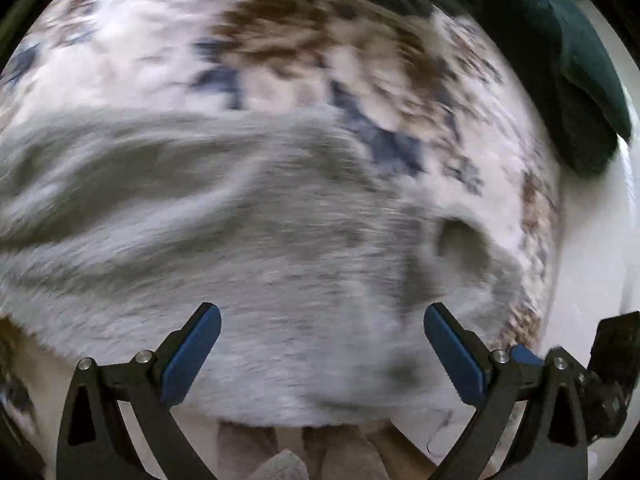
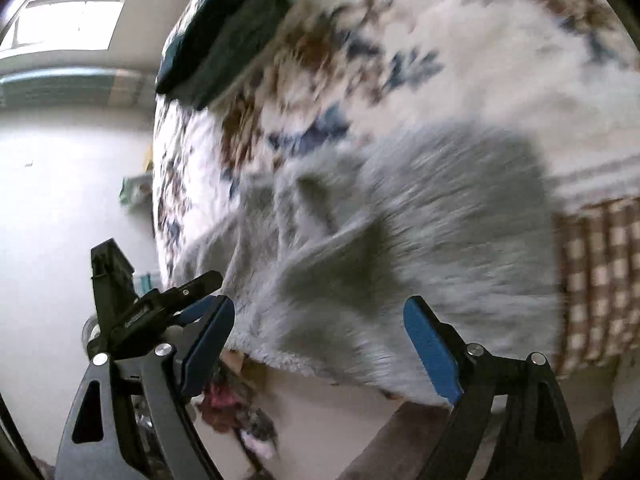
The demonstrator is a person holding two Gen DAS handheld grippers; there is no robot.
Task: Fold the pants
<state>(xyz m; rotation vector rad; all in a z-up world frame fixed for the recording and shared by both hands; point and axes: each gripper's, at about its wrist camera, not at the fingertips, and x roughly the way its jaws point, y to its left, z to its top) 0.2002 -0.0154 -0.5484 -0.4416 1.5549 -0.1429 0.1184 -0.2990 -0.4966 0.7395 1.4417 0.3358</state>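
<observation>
Grey fleece pants (image 1: 240, 240) lie rumpled on a floral bedspread (image 1: 140, 60), reaching its near edge. Both views are motion-blurred. My left gripper (image 1: 322, 320) is open and empty, its blue pads spread wide just above the near part of the pants. In the right wrist view the pants (image 2: 420, 232) fill the middle, with a raised fold at the centre. My right gripper (image 2: 320, 316) is open and empty over the near hem. The left gripper (image 2: 160, 300) shows at that view's lower left, beside the pants' left end.
A dark teal folded cloth (image 1: 580, 72) lies at the far corner of the bed, also in the right wrist view (image 2: 224, 32). A brown checked cloth (image 2: 600, 280) lies right of the pants. White floor (image 2: 60, 220) lies left of the bed, with small items near it.
</observation>
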